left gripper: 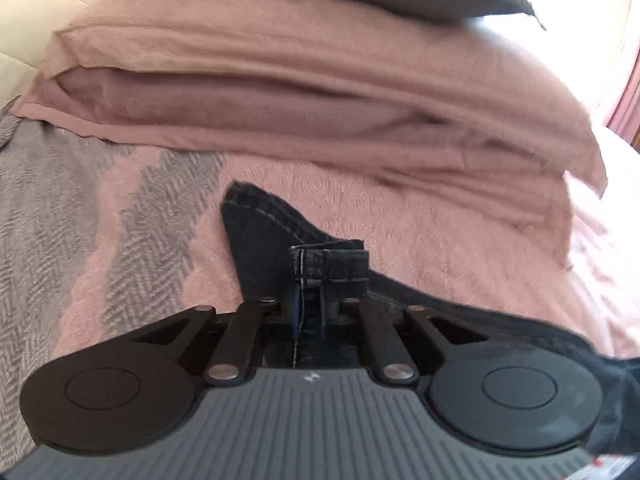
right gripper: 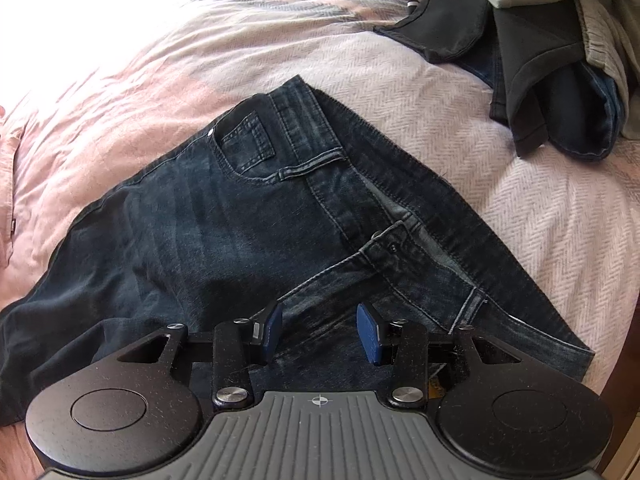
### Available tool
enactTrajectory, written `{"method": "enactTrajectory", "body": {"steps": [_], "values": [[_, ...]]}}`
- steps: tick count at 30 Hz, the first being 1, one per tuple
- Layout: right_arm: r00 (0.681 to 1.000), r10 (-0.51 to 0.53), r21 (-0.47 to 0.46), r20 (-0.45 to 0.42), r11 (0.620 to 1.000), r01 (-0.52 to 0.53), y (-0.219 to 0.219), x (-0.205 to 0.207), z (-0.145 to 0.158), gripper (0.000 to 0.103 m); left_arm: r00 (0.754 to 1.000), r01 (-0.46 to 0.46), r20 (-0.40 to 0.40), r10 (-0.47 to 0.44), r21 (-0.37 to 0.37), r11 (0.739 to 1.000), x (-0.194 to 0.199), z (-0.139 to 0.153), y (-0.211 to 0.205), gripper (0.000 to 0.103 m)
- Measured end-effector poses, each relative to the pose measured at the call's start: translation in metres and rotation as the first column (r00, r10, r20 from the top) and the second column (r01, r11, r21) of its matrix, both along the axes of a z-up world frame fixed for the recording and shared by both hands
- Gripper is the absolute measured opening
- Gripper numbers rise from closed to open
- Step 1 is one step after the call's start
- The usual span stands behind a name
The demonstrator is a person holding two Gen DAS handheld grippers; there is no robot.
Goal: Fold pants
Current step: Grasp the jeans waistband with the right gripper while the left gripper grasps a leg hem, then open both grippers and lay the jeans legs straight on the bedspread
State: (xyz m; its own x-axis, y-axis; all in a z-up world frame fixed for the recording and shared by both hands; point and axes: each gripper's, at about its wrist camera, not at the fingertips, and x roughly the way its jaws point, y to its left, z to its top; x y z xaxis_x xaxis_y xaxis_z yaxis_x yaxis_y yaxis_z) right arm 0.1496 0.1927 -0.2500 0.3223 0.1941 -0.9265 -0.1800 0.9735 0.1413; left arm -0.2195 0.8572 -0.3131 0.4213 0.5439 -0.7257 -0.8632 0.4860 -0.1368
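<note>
A: Jeans (right gripper: 224,224) lie spread on the bed (right gripper: 540,216), waistband toward the clothes pile (right gripper: 552,64). Step?

B: Judged: first fold, hem end gathered. Left hand-held gripper (left gripper: 306,312) is clenched on the denim hem. Right hand-held gripper (right gripper: 320,330) hovers released over the fly area; next, it needs its own grip.
</note>
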Motion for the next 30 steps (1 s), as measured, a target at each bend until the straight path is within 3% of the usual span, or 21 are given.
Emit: {"method": "enactTrajectory", "body": {"steps": [5, 7, 9, 10, 12, 16, 18, 21, 24, 26, 30], "values": [[0.999, -0.027, 0.015, 0.026, 1.000, 0.027, -0.011, -0.002, 0.009, 0.039, 0.979, -0.202, 0.055, 0.197, 0.110, 0.973, -0.088, 0.041, -0.020, 0.006], [0.999, -0.039, 0.025, 0.025, 0.999, 0.038, -0.015, -0.004, 0.010, 0.039, 0.964, -0.267, 0.026, 0.266, 0.068, 0.961, -0.122, 0.034, -0.019, 0.008], [0.999, -0.045, 0.036, 0.014, 0.998, 0.044, -0.017, -0.005, 0.007, 0.039, 0.952, -0.302, -0.056, 0.301, -0.002, 0.953, -0.136, 0.011, -0.018, 0.010], [0.999, -0.043, 0.037, 0.006, 0.998, 0.043, -0.016, -0.005, 0.004, 0.039, 0.947, -0.306, -0.114, 0.301, -0.027, 0.952, -0.137, -0.004, -0.019, 0.016], [1.000, -0.029, 0.043, -0.008, 0.999, 0.029, -0.014, -0.009, 0.001, 0.039, 0.908, -0.373, -0.227, 0.353, -0.053, 0.926, -0.138, -0.032, -0.026, 0.025], [0.998, 0.069, 0.048, 0.010, 0.996, -0.069, -0.010, -0.016, 0.003, 0.039, 0.857, -0.500, -0.180, 0.483, -0.066, 0.863, -0.153, -0.037, -0.044, 0.027], [0.994, 0.102, 0.044, 0.041, 0.994, -0.103, -0.014, -0.018, 0.006, 0.039, 0.845, -0.522, -0.175, 0.505, -0.069, 0.850, -0.155, -0.028, -0.055, 0.027], [0.989, 0.123, 0.068, 0.081, 0.989, -0.129, -0.026, -0.014, 0.009, 0.039, 0.873, -0.483, -0.134, 0.469, -0.102, 0.870, -0.144, -0.003, -0.078, 0.027], [0.984, 0.139, 0.122, 0.113, 0.981, -0.152, -0.037, 0.000, 0.012, 0.039, 0.926, -0.377, -0.075, 0.370, -0.132, 0.917, -0.114, 0.025, -0.121, 0.028], [0.975, 0.174, 0.154, 0.139, 0.969, -0.195, -0.043, 0.016, 0.015, 0.039, 0.948, -0.318, -0.039, 0.316, -0.146, 0.937, -0.092, 0.041, -0.154, 0.029], [0.947, 0.270, 0.256, 0.176, 0.916, -0.309, -0.048, 0.065, 0.012, 0.038, 0.956, -0.280, 0.039, 0.292, -0.191, 0.941, -0.050, 0.063, -0.215, 0.029]]}}
